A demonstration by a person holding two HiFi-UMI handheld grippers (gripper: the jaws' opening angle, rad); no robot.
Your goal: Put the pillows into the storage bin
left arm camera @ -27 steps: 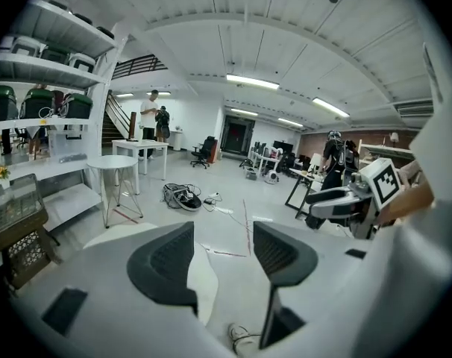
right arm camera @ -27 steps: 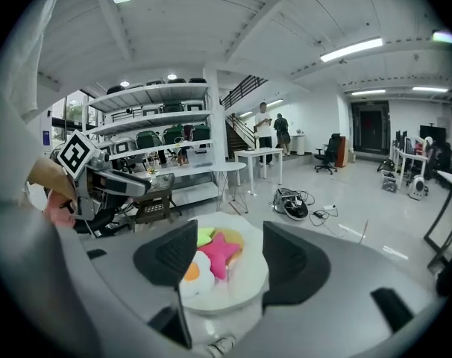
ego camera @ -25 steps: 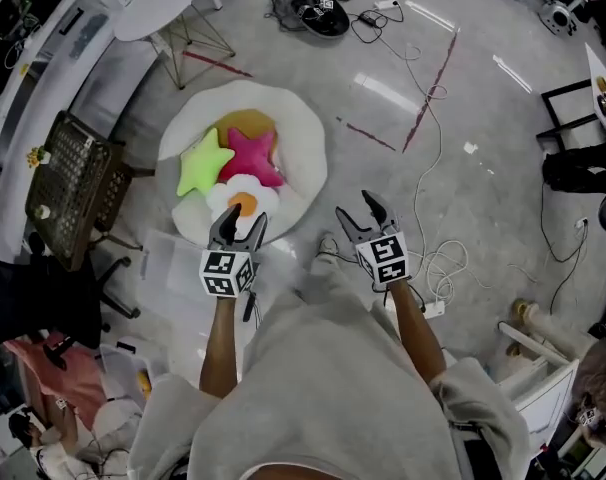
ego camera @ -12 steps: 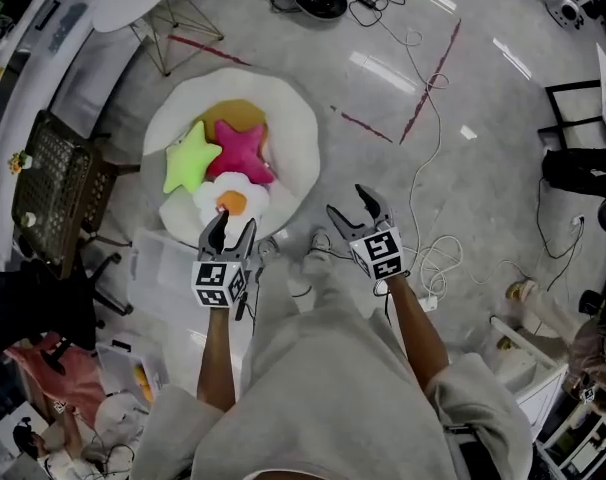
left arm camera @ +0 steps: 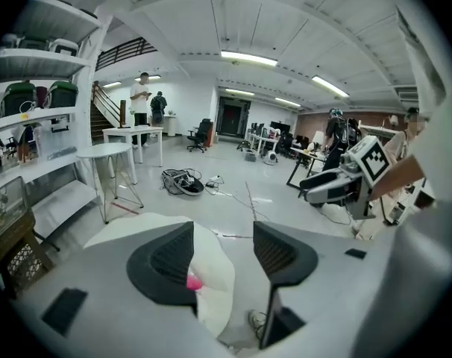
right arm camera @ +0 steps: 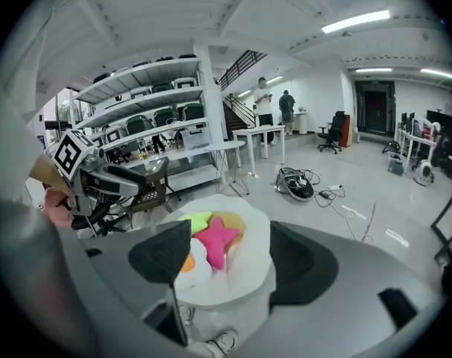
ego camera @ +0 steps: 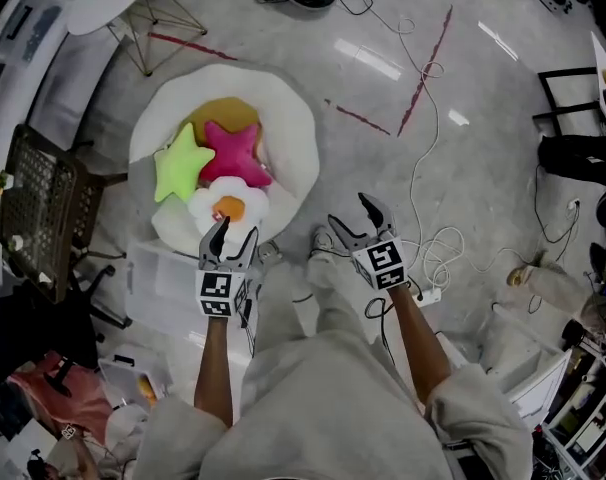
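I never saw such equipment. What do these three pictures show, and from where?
No robot: a person holds a two-finger gripper in each hand, the left gripper and the right gripper. One picture is from a camera on the person's head, looking down; the others from a camera on each gripper. On the floor, a green star pillow, a pink star pillow and a flower pillow lie on a white cushion, near a clear bin. Both grippers are open and empty; the right one's fingers have just been opening.
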